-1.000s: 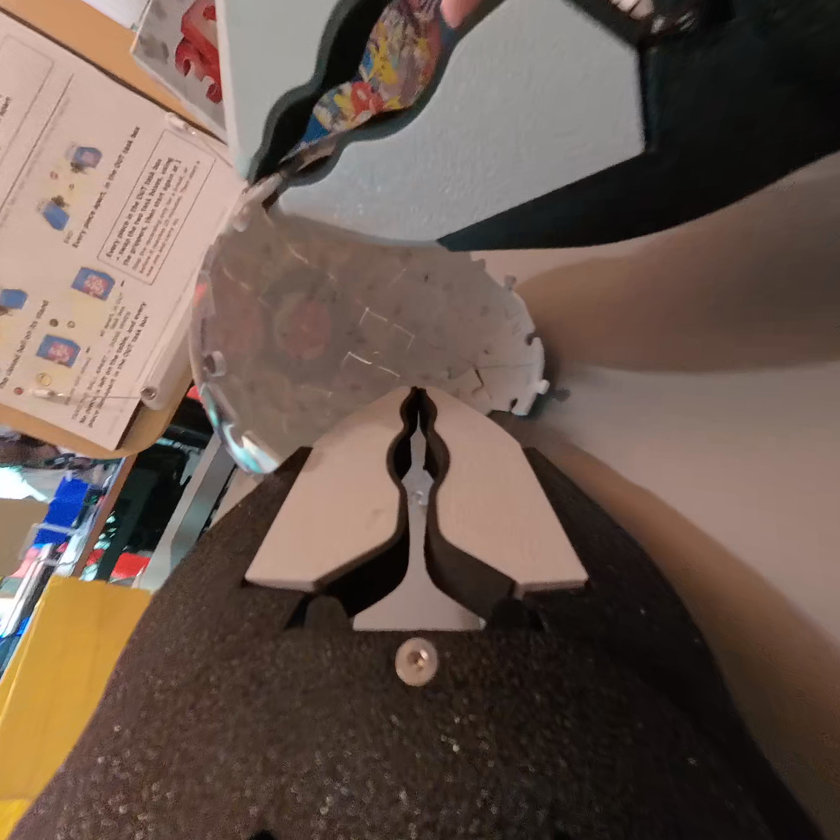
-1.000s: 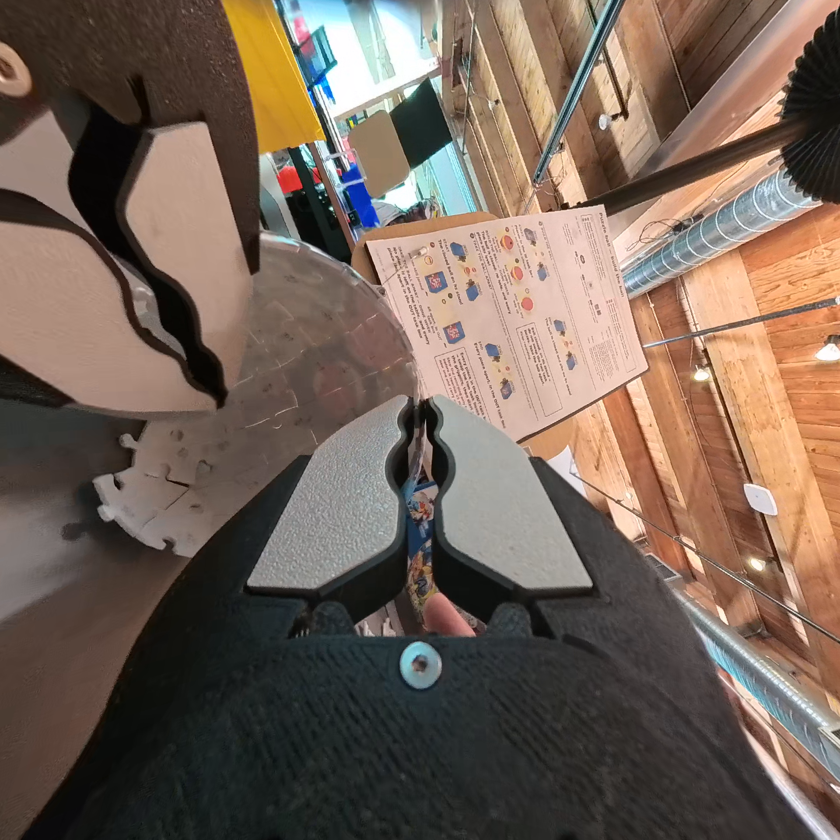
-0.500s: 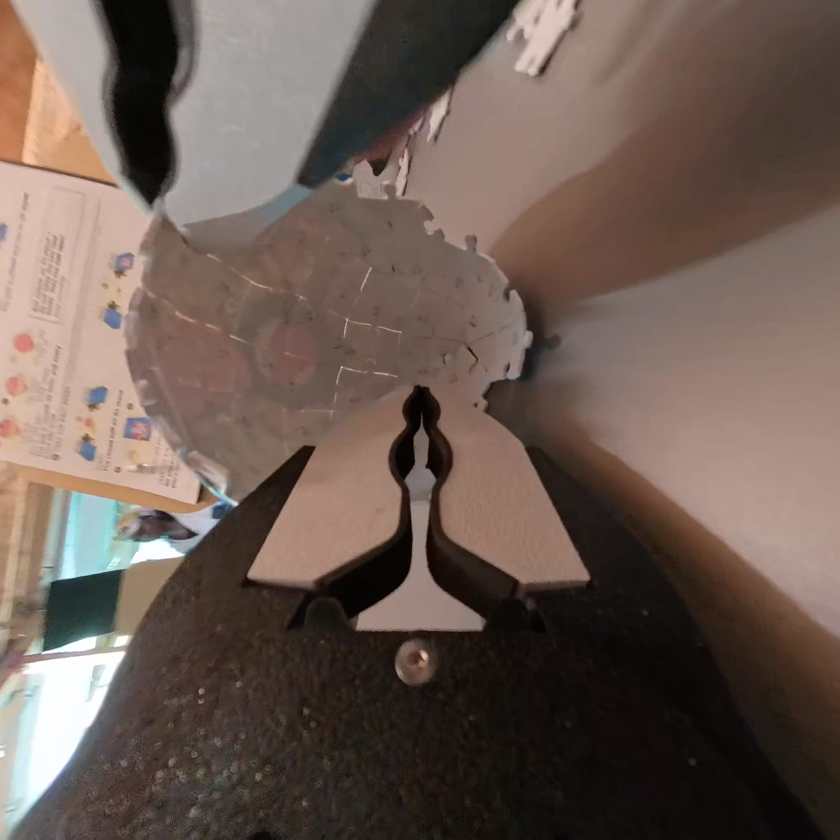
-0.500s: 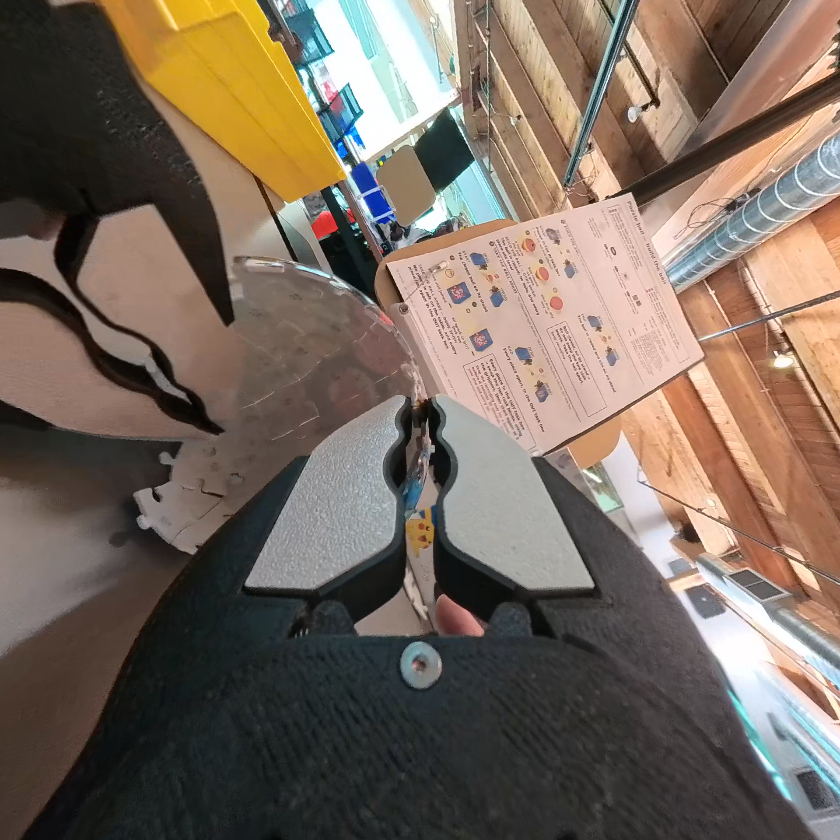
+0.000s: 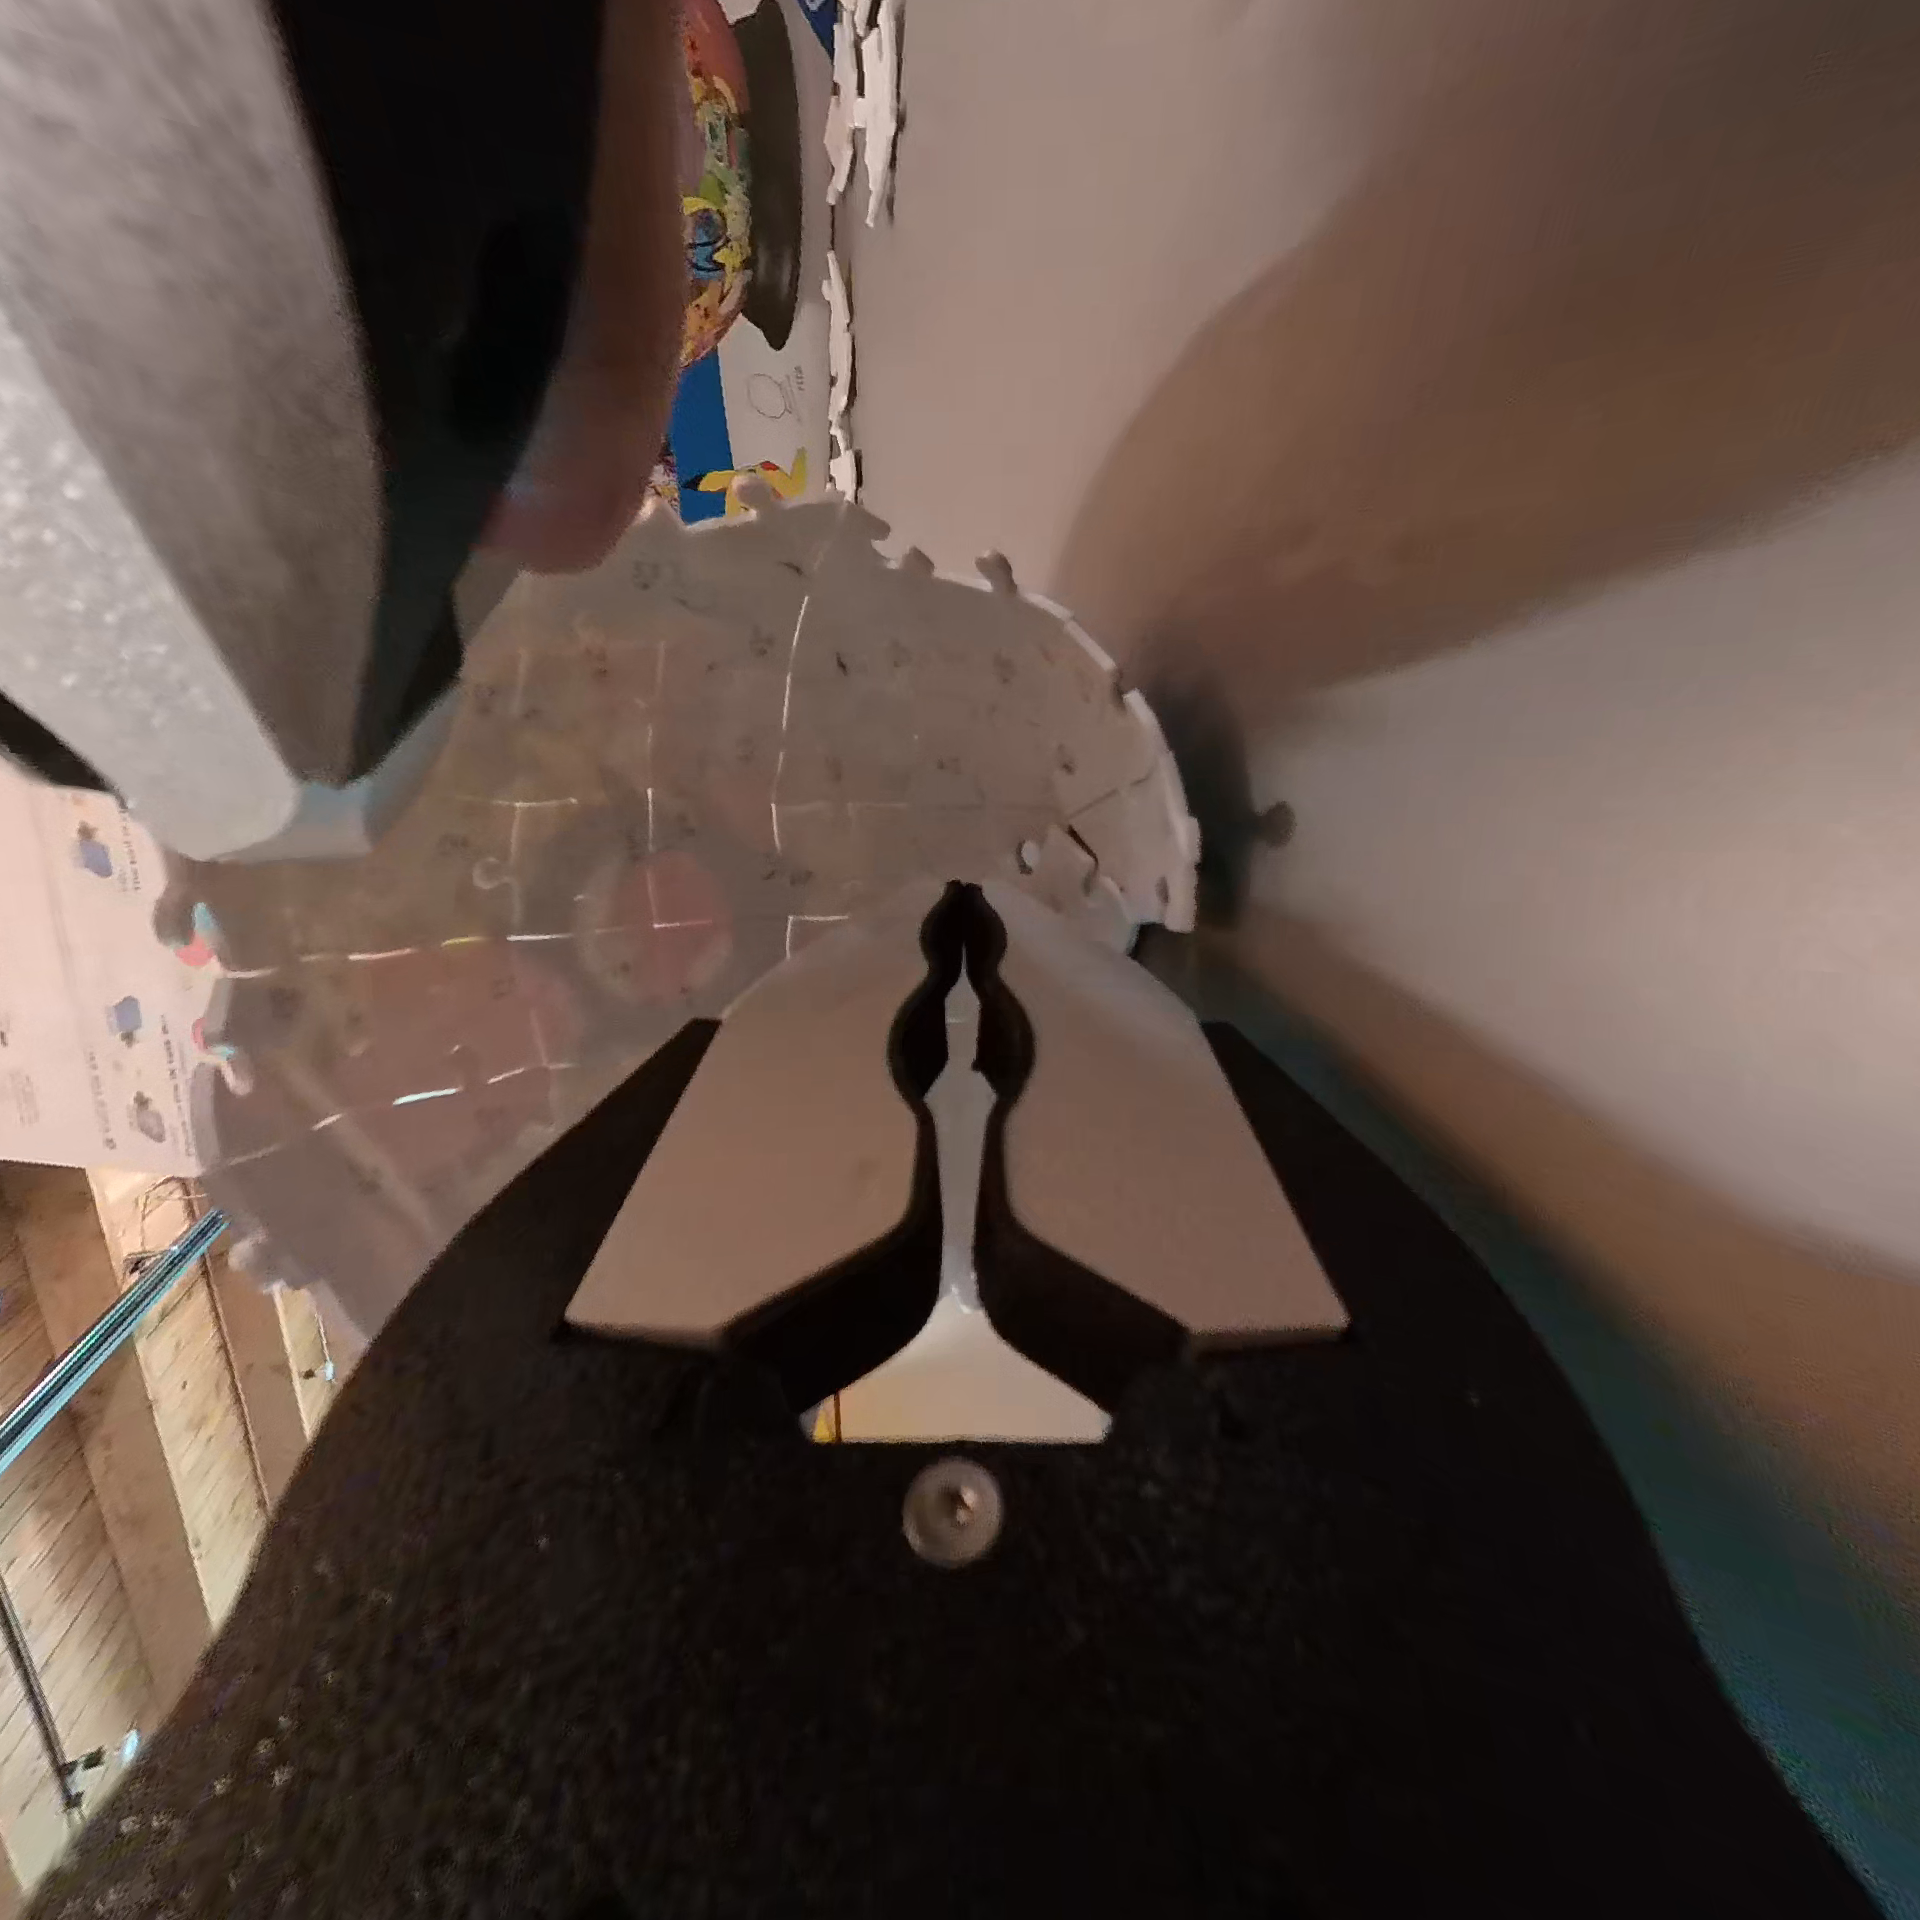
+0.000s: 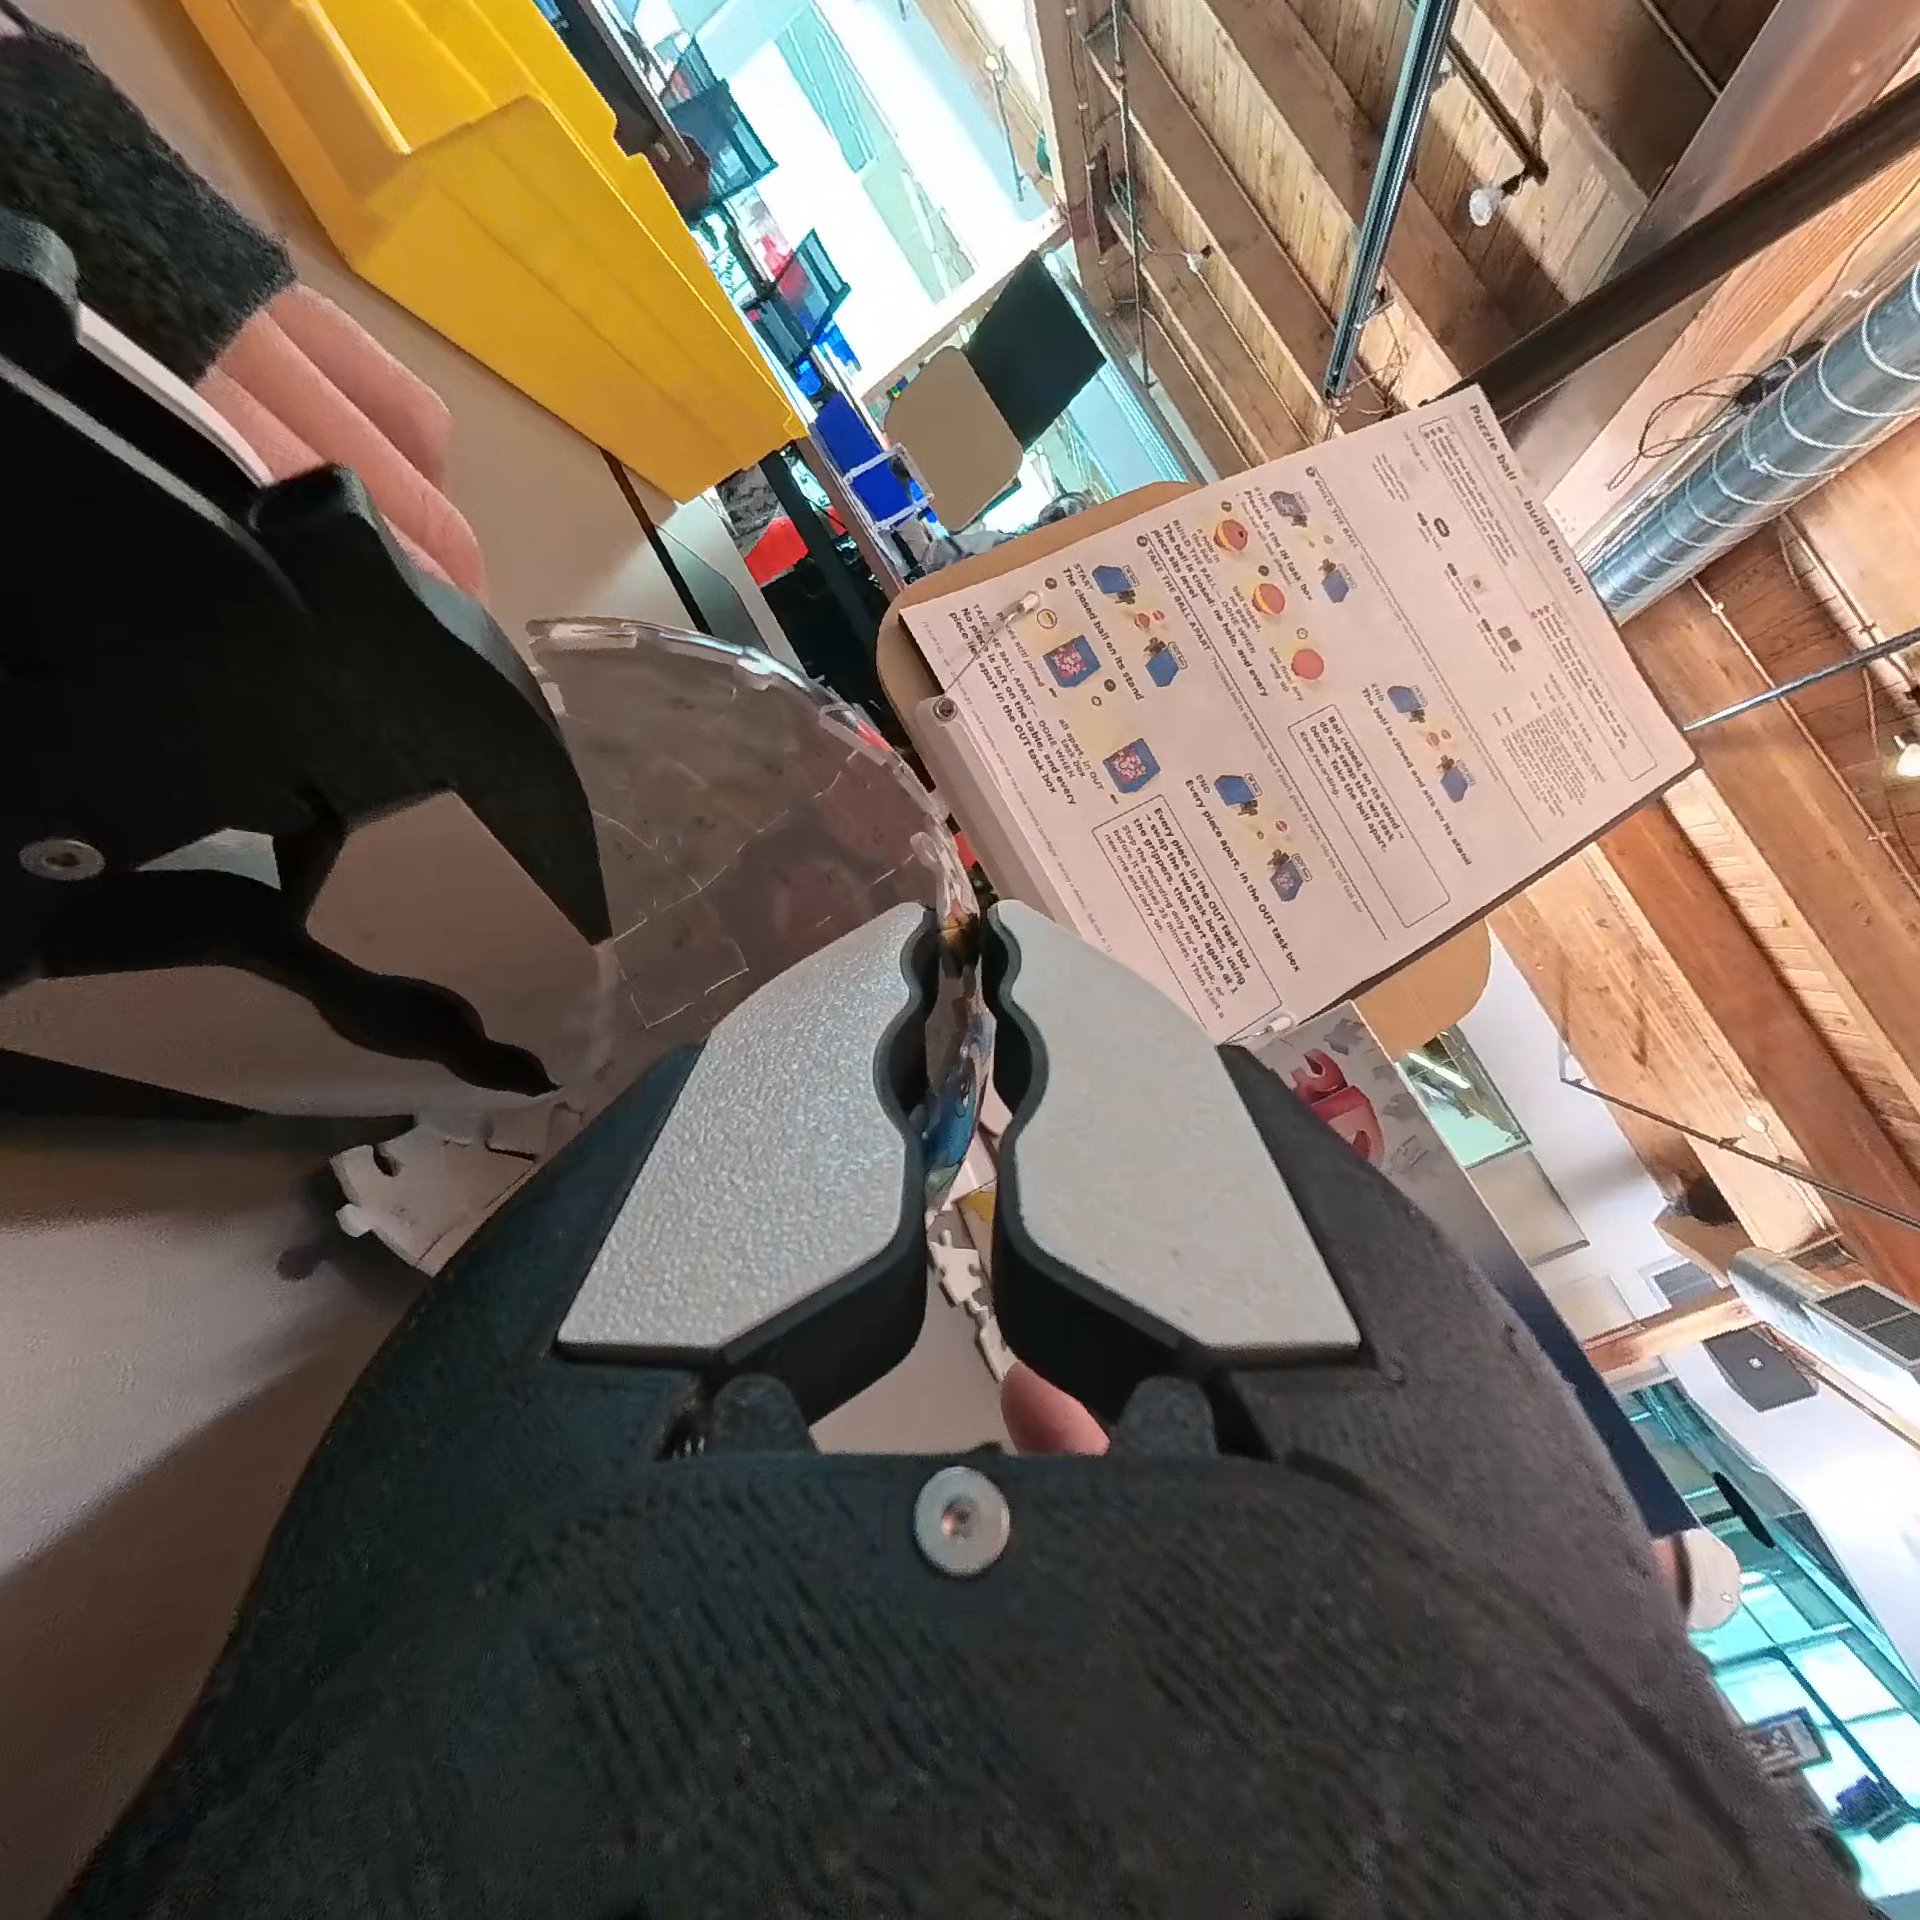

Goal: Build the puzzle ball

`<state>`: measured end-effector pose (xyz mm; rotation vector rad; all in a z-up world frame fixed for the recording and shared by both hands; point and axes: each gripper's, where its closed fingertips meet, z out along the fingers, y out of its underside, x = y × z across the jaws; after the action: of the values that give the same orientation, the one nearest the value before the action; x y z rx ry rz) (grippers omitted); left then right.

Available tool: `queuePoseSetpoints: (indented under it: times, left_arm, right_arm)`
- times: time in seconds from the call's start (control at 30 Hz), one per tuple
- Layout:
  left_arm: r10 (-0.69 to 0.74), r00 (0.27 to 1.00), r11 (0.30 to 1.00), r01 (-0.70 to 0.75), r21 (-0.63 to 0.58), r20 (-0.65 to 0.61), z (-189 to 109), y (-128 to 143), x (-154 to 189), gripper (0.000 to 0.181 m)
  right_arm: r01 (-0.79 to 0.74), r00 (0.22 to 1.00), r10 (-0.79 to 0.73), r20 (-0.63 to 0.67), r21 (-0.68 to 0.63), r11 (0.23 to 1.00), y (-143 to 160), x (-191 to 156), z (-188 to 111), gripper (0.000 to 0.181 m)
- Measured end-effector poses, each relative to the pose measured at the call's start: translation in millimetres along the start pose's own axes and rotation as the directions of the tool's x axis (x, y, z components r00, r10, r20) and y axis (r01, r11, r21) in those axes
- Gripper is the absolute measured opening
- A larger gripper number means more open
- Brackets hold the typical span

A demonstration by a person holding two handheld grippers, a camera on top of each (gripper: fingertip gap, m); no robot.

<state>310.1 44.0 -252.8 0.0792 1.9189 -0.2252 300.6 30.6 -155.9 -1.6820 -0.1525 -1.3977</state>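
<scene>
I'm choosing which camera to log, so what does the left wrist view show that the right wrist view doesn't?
Only the left wrist view shows the loose white puzzle pieces far off on the table. Only the right shows the yellow bins and ceiling duct. Both show the half-built puzzle ball, the instruction sheet, and both grippers: left gripper, right gripper.

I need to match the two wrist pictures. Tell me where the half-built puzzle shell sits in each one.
Left wrist view: the puzzle shell fills the centre, its inner grey side facing the camera, just beyond the left tool.
Right wrist view: the shell is left of centre, beside the right tool.
Shared landmark: the instruction sheet.
</scene>
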Motion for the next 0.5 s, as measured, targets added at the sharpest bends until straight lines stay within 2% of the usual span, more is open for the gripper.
queuePoseSetpoints:
  times: [0.27,0.5]
  left_arm:
    - [0.073,0.996,0.997,-0.074,-0.034,-0.053,9,-1,6,0.0]
    - [0.078,0.996,0.994,-0.08,-0.071,-0.035,11,1,4,0.0]
  right_arm:
    - [-0.019,1.0,0.019,0.007,0.013,1.0,0,0,-1,0.008]
    - [-0.05,0.999,0.05,0.01,0.02,0.999,1,1,0,0.008]
